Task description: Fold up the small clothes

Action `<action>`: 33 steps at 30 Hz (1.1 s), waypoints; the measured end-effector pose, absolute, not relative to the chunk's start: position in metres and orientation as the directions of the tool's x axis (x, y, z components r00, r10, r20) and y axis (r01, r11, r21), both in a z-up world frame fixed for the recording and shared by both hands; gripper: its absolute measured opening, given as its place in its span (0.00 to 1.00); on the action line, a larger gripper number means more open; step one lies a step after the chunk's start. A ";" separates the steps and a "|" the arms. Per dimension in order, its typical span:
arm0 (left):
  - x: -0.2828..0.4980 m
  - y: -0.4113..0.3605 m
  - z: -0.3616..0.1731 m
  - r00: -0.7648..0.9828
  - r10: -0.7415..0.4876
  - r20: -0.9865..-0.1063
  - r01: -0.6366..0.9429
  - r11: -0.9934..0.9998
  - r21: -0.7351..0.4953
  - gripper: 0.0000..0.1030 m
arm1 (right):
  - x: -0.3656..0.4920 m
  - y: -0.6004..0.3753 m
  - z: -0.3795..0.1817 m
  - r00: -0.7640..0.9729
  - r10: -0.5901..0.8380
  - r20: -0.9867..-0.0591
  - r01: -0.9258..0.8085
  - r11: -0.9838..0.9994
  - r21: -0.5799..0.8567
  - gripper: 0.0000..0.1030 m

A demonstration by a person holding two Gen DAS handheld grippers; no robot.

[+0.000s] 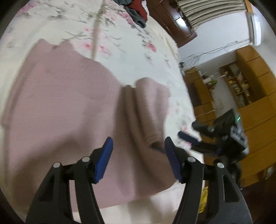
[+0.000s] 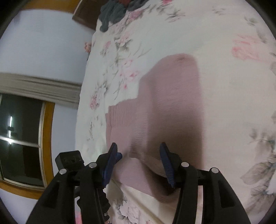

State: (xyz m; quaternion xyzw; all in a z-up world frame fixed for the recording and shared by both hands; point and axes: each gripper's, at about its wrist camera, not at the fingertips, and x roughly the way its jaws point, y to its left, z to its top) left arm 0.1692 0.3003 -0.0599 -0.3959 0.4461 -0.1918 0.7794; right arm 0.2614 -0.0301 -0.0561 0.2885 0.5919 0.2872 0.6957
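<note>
Left wrist view: the pink ribbed garment [image 1: 60, 106] lies spread on the floral bedsheet [image 1: 120, 44], filling the lower left and centre of the frame. Its surface is mostly flat. A raised lengthwise fold [image 1: 138, 110] runs through its right part, and a ribbed cuff or hem edge [image 1: 153, 136] ends just ahead of my right-hand finger. My left gripper [image 1: 138, 146] sits directly above the cloth with its blue pads [image 1: 103, 162] spread wide apart. Nothing is clamped between them. I cannot tell whether the pad tips touch the fabric.

To the right, near the bed edge, my right gripper [image 1: 189, 139] shows as a blurred black body with a blue pad and a small green light.

Right wrist view: the same pink garment [image 2: 169, 106] extends away from me in stepped, layered sections, its far end rounded. The near edge passes under and between my right gripper [image 2: 138, 151] fingers. The jaws stand wide apart and grip nothing. The left gripper [image 2: 117, 155] shows just beside my left finger as a blue tip with a black block behind it.

Surroundings: a heap of dark grey and red clothes [image 1: 136, 10] lies at the far end of the bed, well apart from the pink garment. Wooden shelving [image 1: 238, 84] stands against the wall beyond the bed in the left wrist view. A dark window [image 2: 20, 137] with a wooden frame shows in the right wrist view.
</note>
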 end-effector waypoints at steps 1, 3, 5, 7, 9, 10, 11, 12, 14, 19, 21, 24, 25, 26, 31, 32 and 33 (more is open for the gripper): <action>0.174 0.296 -0.062 0.525 -0.660 -0.538 -0.060 0.602 -0.796 0.62 | 0.261 -0.039 -0.058 0.147 0.738 -0.659 -0.049 0.671 0.740 0.50; 0.185 0.287 -0.067 0.505 -0.675 -0.538 -0.069 0.590 -0.805 0.62 | 0.258 -0.053 -0.063 0.162 0.724 -0.670 -0.044 0.684 0.728 0.50; 0.195 0.280 -0.075 0.486 -0.684 -0.544 -0.094 0.578 -0.810 0.62 | 0.254 -0.071 -0.072 0.174 0.713 -0.679 -0.026 0.693 0.721 0.50; 0.202 0.276 -0.084 0.474 -0.692 -0.545 -0.115 0.565 -0.817 0.62 | 0.251 -0.081 -0.082 0.174 0.709 -0.684 -0.015 0.696 0.718 0.50; 0.208 0.272 -0.091 0.464 -0.687 -0.559 -0.137 0.568 -0.811 0.62 | 0.247 -0.091 -0.093 0.172 0.700 -0.694 -0.011 0.705 0.709 0.50; 0.211 0.269 -0.095 0.459 -0.686 -0.564 -0.146 0.568 -0.810 0.62 | 0.245 -0.094 -0.097 0.169 0.699 -0.695 -0.009 0.706 0.708 0.50; 0.213 0.268 -0.098 0.455 -0.686 -0.567 -0.152 0.568 -0.809 0.62 | 0.244 -0.095 -0.101 0.165 0.701 -0.694 -0.007 0.705 0.710 0.50; 0.215 0.265 -0.101 0.452 -0.686 -0.570 -0.159 0.567 -0.808 0.62 | 0.241 -0.098 -0.106 0.160 0.704 -0.692 -0.005 0.701 0.713 0.50; 0.220 0.261 -0.102 0.453 -0.686 -0.570 -0.161 0.565 -0.809 0.62 | 0.237 -0.100 -0.114 0.156 0.702 -0.695 -0.007 0.704 0.710 0.50; 0.239 0.246 -0.098 0.443 -0.690 -0.572 -0.147 0.574 -0.806 0.61 | 0.230 -0.108 -0.127 0.154 0.706 -0.691 0.006 0.699 0.715 0.50; 0.245 0.239 -0.099 0.428 -0.683 -0.592 -0.144 0.595 -0.791 0.52 | 0.230 -0.110 -0.130 0.156 0.707 -0.690 0.014 0.696 0.717 0.50; 0.247 0.237 -0.106 0.419 -0.682 -0.599 -0.150 0.598 -0.787 0.28 | 0.226 -0.115 -0.132 0.159 0.705 -0.691 0.013 0.698 0.716 0.50; 0.247 0.238 -0.106 0.424 -0.681 -0.597 -0.148 0.598 -0.787 0.27 | 0.224 -0.116 -0.131 0.161 0.703 -0.693 0.009 0.701 0.713 0.50; 0.246 0.238 -0.104 0.432 -0.677 -0.596 -0.139 0.603 -0.785 0.25 | 0.223 -0.118 -0.131 0.165 0.699 -0.696 0.004 0.706 0.709 0.50; 0.230 0.242 -0.083 0.489 -0.667 -0.562 -0.056 0.619 -0.783 0.22 | 0.210 -0.118 -0.127 0.189 0.686 -0.703 -0.028 0.719 0.694 0.50; 0.227 0.244 -0.077 0.498 -0.668 -0.553 -0.040 0.619 -0.785 0.21 | 0.207 -0.117 -0.125 0.194 0.680 -0.708 -0.039 0.726 0.687 0.50; 0.224 0.246 -0.073 0.507 -0.670 -0.542 -0.029 0.616 -0.788 0.21 | 0.205 -0.115 -0.124 0.195 0.677 -0.710 -0.049 0.730 0.682 0.50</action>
